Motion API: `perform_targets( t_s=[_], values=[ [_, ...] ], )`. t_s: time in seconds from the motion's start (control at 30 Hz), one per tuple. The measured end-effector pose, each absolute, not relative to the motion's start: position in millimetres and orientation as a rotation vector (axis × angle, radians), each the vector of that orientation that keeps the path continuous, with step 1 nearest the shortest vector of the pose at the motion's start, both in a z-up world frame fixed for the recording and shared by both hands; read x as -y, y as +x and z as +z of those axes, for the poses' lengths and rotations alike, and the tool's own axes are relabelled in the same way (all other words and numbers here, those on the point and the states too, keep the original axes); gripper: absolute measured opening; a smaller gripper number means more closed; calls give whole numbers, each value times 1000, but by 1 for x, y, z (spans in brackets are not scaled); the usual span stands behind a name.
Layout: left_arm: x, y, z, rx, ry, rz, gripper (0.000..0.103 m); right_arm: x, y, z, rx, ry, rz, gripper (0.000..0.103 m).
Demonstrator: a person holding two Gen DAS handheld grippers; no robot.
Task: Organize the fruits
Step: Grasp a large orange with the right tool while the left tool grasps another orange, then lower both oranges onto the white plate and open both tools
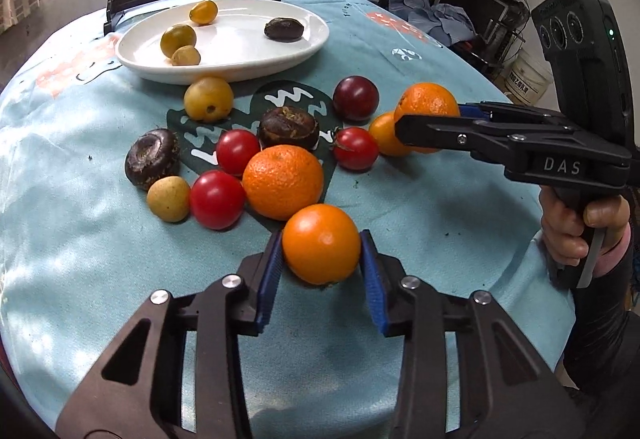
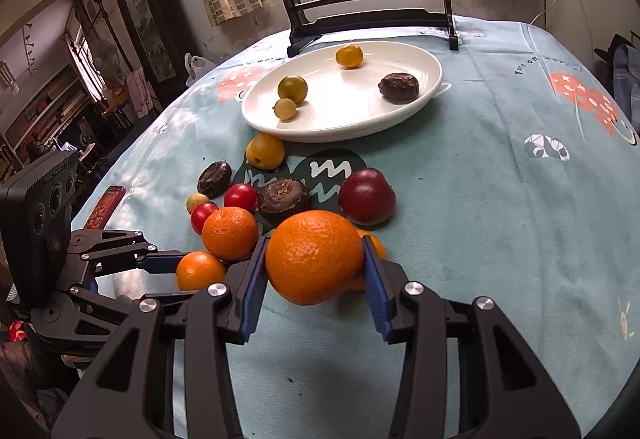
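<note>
Near the plate (image 2: 434, 79): I see loose fruit.
Left gripper (image 1: 321, 245): jaws clamp my small orange (image 1: 321, 243).
Right gripper (image 2: 315, 259): jaws clamp my big orange (image 2: 314, 257).

"DAS" in pale letters on right claw (image 1: 426, 127) body; tablecloth print illegible

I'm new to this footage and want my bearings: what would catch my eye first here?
Two oranges stand out, one in each tool: the left hand-held gripper pinches a smooth orange, the right hand-held gripper a bumpier mandarin. Behind them, loose fruit sits on the blue tablecloth, including red tomatoes. Farther back, a white plate already holds four small fruits.
</note>
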State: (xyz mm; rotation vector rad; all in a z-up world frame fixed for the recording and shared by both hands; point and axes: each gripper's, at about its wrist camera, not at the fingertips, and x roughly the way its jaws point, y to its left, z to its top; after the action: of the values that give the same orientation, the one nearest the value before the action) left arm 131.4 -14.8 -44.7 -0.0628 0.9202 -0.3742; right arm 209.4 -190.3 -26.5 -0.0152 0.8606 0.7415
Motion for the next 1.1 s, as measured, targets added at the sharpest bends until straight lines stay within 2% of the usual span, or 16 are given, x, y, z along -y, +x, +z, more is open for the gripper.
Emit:
perform_targets(
  t_s=[0.2, 0.43, 0.63, 0.83, 0.9, 0.97, 1.03, 1.1],
  values=[
    [0, 137, -15, -813, -174, -409, 38, 189, 217, -22, -830, 31, 752, 45],
    [-18, 210, 20, -745, -197, -179, 38, 172, 269, -2, -766, 106, 674, 45],
    [-18, 271, 12, -775, -164, -112, 38, 147, 320, -9, -777, 71, 600, 45],
    [-15, 297, -3, -819, -111, -94, 39, 132, 346, -23, -821, 41, 595, 46],
    [-15, 300, -7, -839, -105, -78, 46, 129, 348, -24, -829, 19, 585, 46],
    [-18, 293, 0, -817, -96, -54, 84, 131, 346, -25, -846, 2, 559, 49],
    [-24, 278, 14, -757, -118, -49, 92, 141, 341, -18, -824, 35, 585, 52],
    [-30, 265, 24, -737, -133, -58, 94, 150, 334, -9, -795, 59, 589, 54]
  ],
)
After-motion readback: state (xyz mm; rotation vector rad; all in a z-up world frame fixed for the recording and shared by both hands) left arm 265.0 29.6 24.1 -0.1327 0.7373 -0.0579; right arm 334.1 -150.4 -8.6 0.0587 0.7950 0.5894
